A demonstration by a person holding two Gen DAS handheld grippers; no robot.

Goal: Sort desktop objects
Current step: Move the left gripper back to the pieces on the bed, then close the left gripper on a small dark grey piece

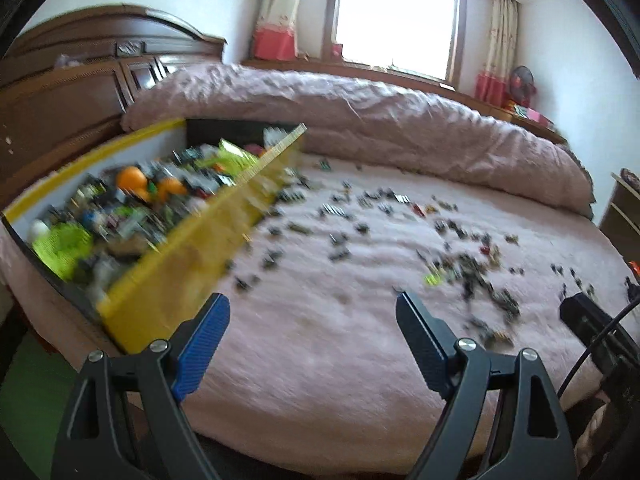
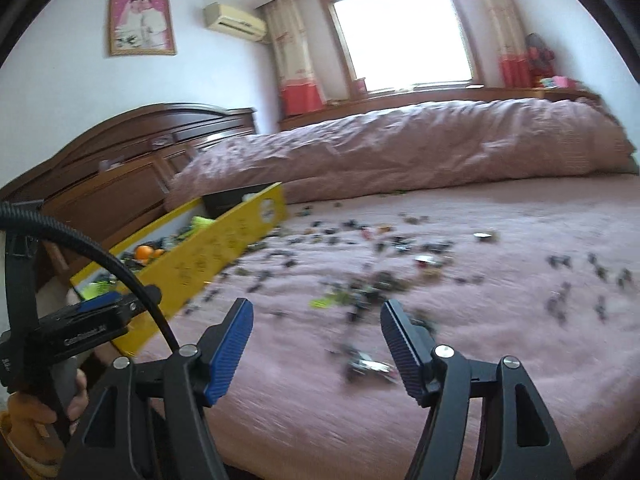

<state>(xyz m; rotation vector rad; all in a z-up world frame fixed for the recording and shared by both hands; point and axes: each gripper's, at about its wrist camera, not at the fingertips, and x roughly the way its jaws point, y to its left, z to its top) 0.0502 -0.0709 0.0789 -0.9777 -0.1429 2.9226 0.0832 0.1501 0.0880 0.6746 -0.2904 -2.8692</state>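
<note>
— Two grippers over the bed [image 1: 320, 360], yes?
— Yes. I see the yellow box [image 1: 192, 248] at its left edge, full of bits, and small blurred pieces [image 1: 472, 272] strewn over the pink cover. Left gripper [image 1: 312, 340] and right gripper [image 2: 316, 340]: jaws spread, holding nothing.

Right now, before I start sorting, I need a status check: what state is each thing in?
left gripper: open, empty.
right gripper: open, empty.
yellow box: open, full of mixed items.
small parts: scattered loose on the pink bedspread.
quilt: rolled up along the far side.
</note>
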